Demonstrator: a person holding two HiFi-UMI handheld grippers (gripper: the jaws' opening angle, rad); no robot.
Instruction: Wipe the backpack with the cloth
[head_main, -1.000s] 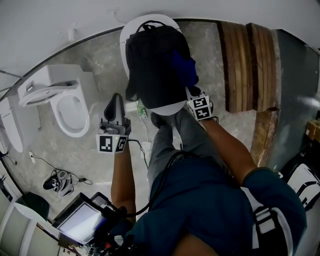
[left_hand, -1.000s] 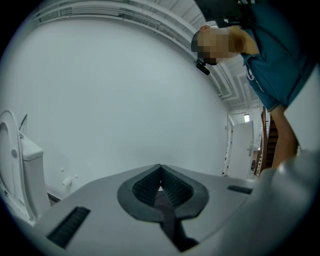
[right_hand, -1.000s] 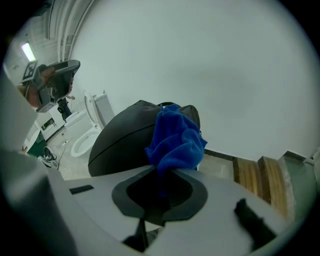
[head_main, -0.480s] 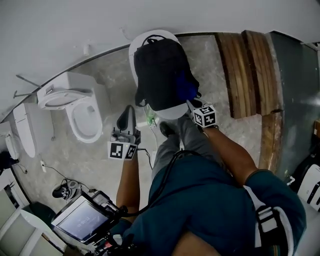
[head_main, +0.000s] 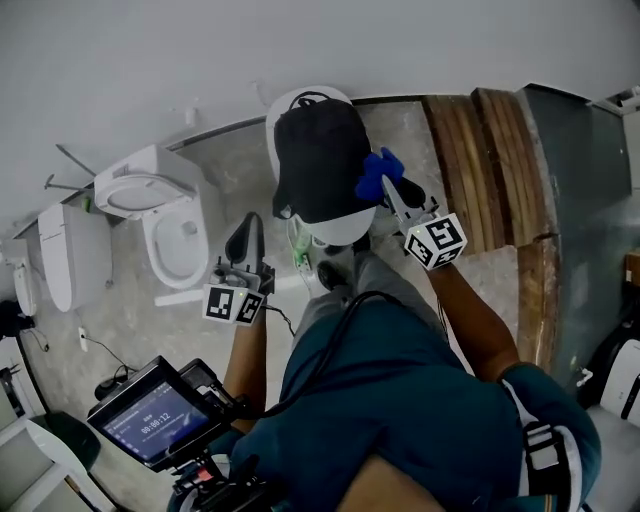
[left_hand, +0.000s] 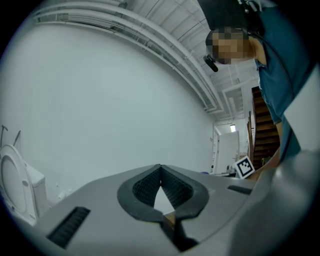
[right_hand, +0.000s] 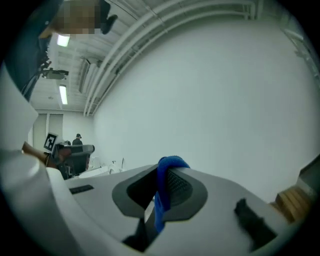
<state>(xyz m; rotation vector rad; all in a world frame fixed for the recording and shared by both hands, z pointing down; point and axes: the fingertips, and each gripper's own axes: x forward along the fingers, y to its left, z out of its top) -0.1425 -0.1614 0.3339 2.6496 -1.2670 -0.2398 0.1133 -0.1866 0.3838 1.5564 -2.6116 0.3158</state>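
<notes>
The cloth (head_main: 377, 172) is pinched in the right tool (head_main: 392, 192) at the right flank of the backpack (head_main: 318, 160), which is laid on the round counter (head_main: 345, 228), its long axis running away from the person. The left tool (head_main: 247, 230), pressed together and empty, is seen farther off, leftward.

It looks like a bathroom: a white toilet (head_main: 170, 235) stands on a grey stone-pattern floor (head_main: 235, 170) beside a plain white wall (head_main: 150, 70).

One backpack (head_main: 318, 160), one blue cloth (head_main: 377, 172), one toilet (head_main: 178, 242), and two hand-held grippers (head_main: 249, 226) (head_main: 392, 188)
</notes>
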